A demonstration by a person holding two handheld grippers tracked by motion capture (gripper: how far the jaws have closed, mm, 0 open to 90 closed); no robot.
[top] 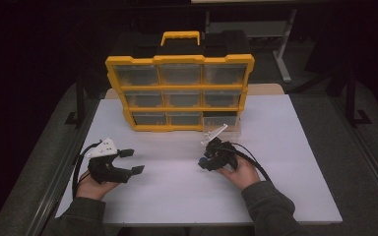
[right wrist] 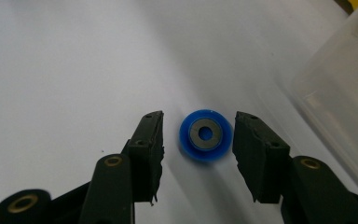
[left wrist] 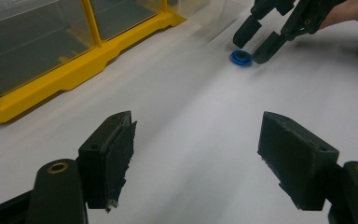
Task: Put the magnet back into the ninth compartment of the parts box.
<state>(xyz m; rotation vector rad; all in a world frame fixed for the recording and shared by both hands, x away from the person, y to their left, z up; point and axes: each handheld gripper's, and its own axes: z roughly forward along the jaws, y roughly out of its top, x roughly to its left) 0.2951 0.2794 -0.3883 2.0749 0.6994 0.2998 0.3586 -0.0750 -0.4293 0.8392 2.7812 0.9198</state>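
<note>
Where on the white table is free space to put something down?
The table is bare on its right side, beyond the right gripper, and in the strip between the left gripper and the right one. It is crowded near the yellow organizer and the blue ring.

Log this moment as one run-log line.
right gripper: open, astride blue ring, not touching | ring: flat on table | left gripper: open, empty | organizer: bottom-right drawer pulled out

Small blue ring, grey centre, flat on white table
</note>
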